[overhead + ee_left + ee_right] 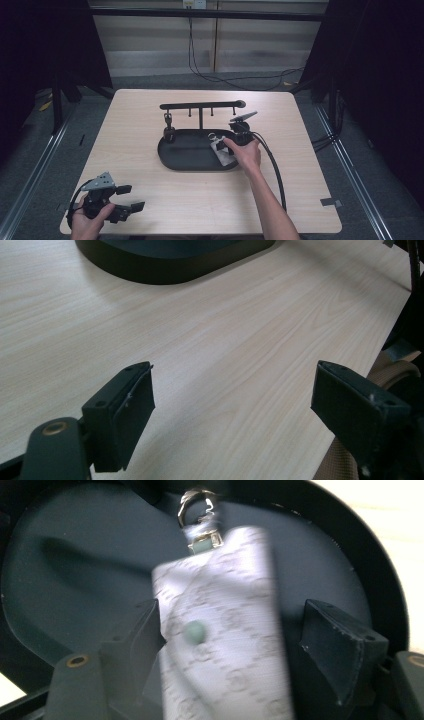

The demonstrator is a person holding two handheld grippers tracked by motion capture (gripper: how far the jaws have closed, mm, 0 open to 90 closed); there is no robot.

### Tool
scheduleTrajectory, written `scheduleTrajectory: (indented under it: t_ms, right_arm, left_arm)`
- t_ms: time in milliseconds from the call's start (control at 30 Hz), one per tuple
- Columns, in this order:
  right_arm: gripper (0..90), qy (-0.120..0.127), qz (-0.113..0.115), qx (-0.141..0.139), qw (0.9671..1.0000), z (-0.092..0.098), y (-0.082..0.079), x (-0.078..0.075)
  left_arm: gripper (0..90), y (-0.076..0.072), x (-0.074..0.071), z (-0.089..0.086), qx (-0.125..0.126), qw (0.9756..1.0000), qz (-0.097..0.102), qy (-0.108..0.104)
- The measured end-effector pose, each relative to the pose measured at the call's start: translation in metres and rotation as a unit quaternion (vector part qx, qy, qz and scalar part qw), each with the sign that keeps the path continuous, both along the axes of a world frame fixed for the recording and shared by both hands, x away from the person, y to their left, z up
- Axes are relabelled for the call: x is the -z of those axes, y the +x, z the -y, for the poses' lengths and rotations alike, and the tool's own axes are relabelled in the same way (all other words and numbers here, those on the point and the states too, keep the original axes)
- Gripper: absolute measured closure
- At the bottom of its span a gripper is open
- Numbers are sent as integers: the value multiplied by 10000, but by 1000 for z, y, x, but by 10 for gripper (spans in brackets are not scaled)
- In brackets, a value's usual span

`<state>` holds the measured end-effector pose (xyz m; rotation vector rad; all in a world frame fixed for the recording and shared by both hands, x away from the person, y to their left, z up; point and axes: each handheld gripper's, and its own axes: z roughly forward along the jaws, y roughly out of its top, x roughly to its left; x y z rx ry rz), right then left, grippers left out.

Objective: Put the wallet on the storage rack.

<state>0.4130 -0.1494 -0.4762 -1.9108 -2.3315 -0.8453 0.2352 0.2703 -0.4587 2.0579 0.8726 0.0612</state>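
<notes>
High view showed a light wooden table [150,130] with a black oval tray [185,152] near its middle. A black stand [201,106] rose from the tray's far edge, its crossbar carrying short pegs; a small dark item [169,131] hung from the left one, down by the tray's rim.

The right gripper [239,134] sat at the tray's right end, held by the right hand [247,152], its cable [274,165] trailing back toward the person. A pale patterned pouch [223,151] with a metal ring [212,136] lay in the tray just beside that hand.

Right gripper view looked down into the tray [60,580]. The pouch [220,630] lay between the jaws, its metal clasp [197,505] pointing away and a small round stud [194,631] on its face. The left-hand jaw looked to be touching the pouch's edge, while a clear gap remained at the other jaw, so the claw was released, not clenched on it. The picture was blurred.

The left gripper [127,197] rested at the table's near left corner, in the left hand [90,220], well apart from the tray. Left gripper view showed its jaws spread wide over bare wood [225,355], released, with the tray's rim [175,270] at the top.
</notes>
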Motion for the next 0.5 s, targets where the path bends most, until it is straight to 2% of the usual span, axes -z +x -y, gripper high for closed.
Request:
scheduleTrajectory:
  t_ms: [100,300,500]
  right_arm:
    - [245,-13,21,-3,10000,0,-1,-1]
    - [246,78,245,5,9997,4,-6,-10]
    - [234,115,647,-48,9978,12,-16,-24]
  left_arm:
    - [171,0,-1,-1,-24,10000,27,-2]
    - [172,0,-1,-2,-57,10000,56,-15]
    - [172,-1,-1,-3,-157,9998,117,-27]
